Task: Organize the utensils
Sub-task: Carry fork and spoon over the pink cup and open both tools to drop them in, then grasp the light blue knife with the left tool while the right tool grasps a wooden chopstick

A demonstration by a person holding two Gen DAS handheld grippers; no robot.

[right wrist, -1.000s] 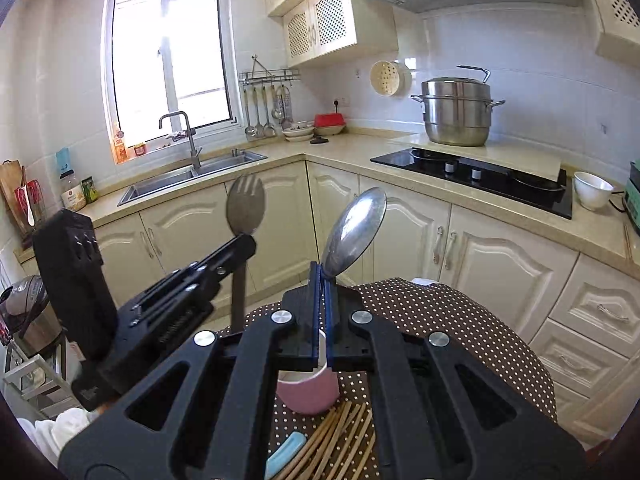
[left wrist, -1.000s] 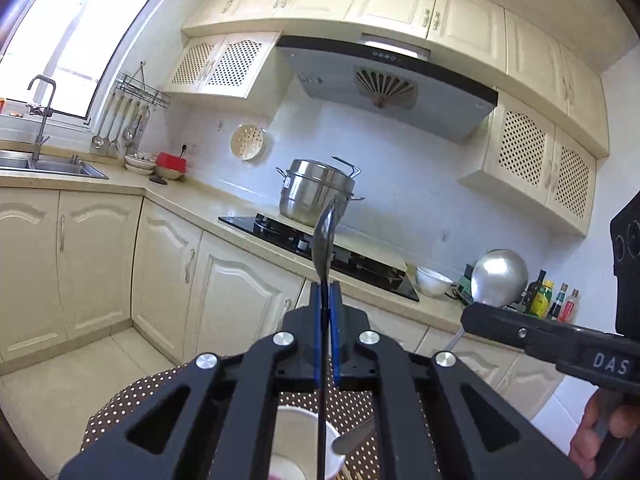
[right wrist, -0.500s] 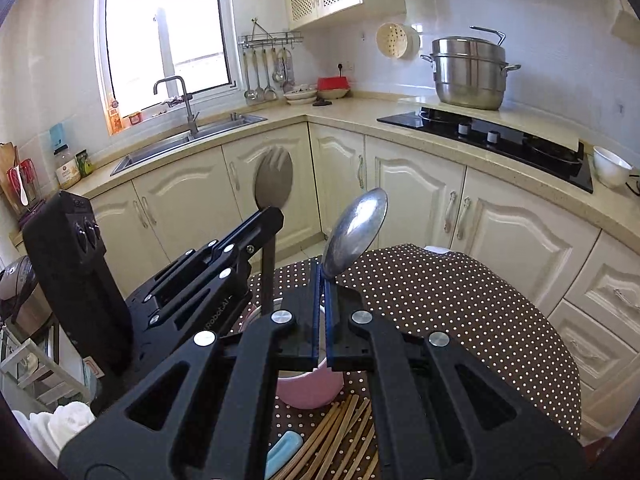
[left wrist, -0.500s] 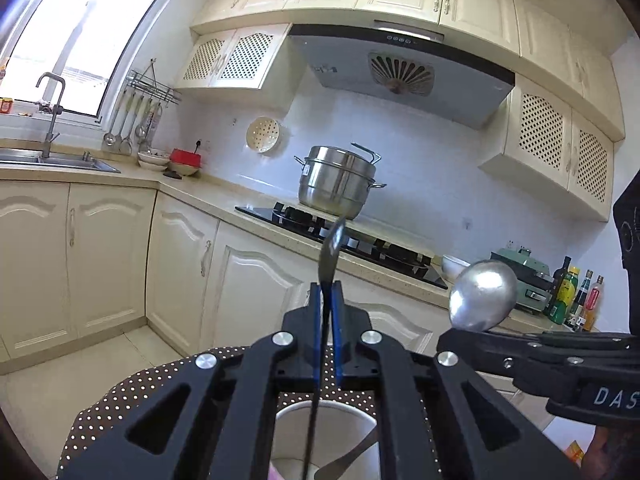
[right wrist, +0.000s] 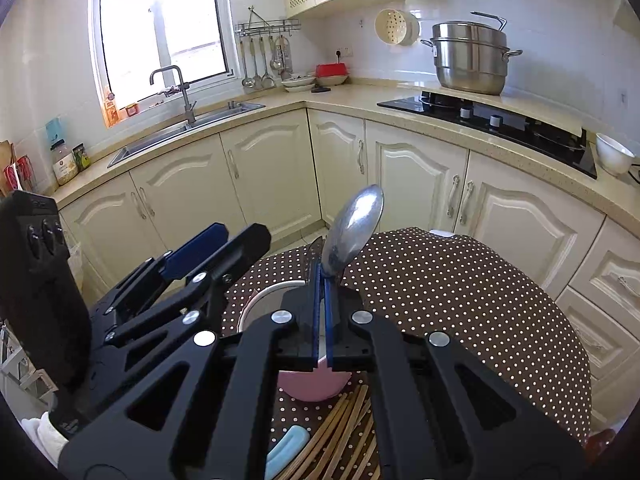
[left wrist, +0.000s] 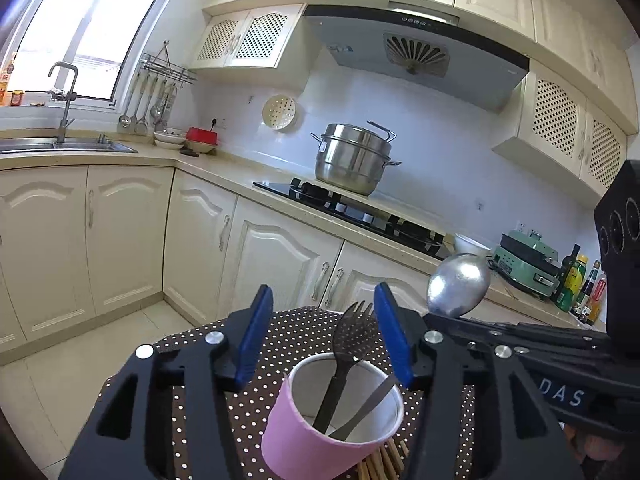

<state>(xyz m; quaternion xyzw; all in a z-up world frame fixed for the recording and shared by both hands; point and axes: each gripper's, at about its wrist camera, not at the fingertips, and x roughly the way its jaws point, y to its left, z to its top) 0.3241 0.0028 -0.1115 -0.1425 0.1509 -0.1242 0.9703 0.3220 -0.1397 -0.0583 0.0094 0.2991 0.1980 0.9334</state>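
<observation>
A pink cup (left wrist: 320, 436) stands on the brown dotted tablecloth (left wrist: 200, 360). A dark fork (left wrist: 354, 330) stands in it, tines up, beside another metal handle (left wrist: 370, 406). My left gripper (left wrist: 323, 300) hovers just over the cup with its jaws opening; the fork rises between the blue pads (left wrist: 256, 336) without touching them. Close on the right, my right gripper (right wrist: 322, 276) is shut on the handle of a steel spoon (right wrist: 354, 226), bowl upward, above the cup (right wrist: 312, 386). The spoon (left wrist: 458, 290) and right gripper (left wrist: 440, 318) also show in the left wrist view.
Wooden chopsticks (right wrist: 340, 432) and a light blue piece (right wrist: 288, 450) lie on the cloth (right wrist: 460, 300) in front of the cup. Cream cabinets, a sink (right wrist: 180, 128), a hob (right wrist: 500, 120) with a steel pot (right wrist: 468, 60) and a white bowl (right wrist: 612, 154) line the kitchen behind.
The left gripper came down over the cup and opened, letting go of the fork, which now stands in the cup. The right gripper sank with the spoon still clamped.
</observation>
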